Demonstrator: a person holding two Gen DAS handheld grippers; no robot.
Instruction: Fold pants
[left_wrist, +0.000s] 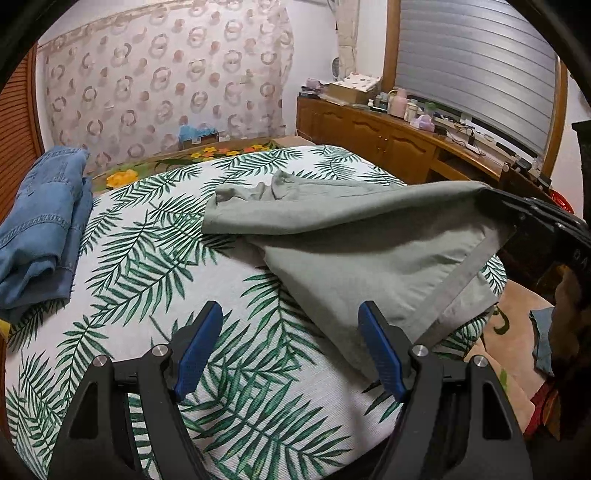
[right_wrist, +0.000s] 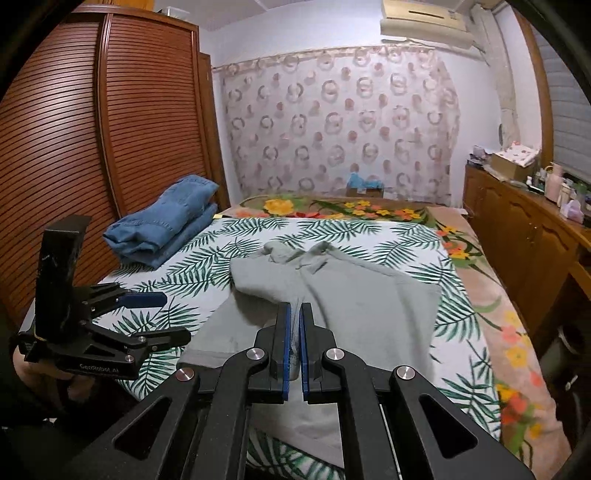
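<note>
Grey-green pants (left_wrist: 354, 236) lie on the palm-leaf bedsheet (left_wrist: 155, 258), with one end lifted. My right gripper (right_wrist: 294, 314) is shut on a fold of the pants (right_wrist: 354, 295) and holds it up off the bed; it shows at the right of the left wrist view (left_wrist: 517, 218). My left gripper (left_wrist: 291, 321) is open and empty, low over the sheet beside the near edge of the pants. It also shows at the left of the right wrist view (right_wrist: 173, 317), open, left of the pants.
Folded blue jeans (left_wrist: 44, 229) lie at the bed's left side, by a wooden wardrobe (right_wrist: 92, 147). A floral blanket (right_wrist: 491, 295) covers the far and right parts of the bed. A wooden sideboard (left_wrist: 388, 133) with clutter stands at the right.
</note>
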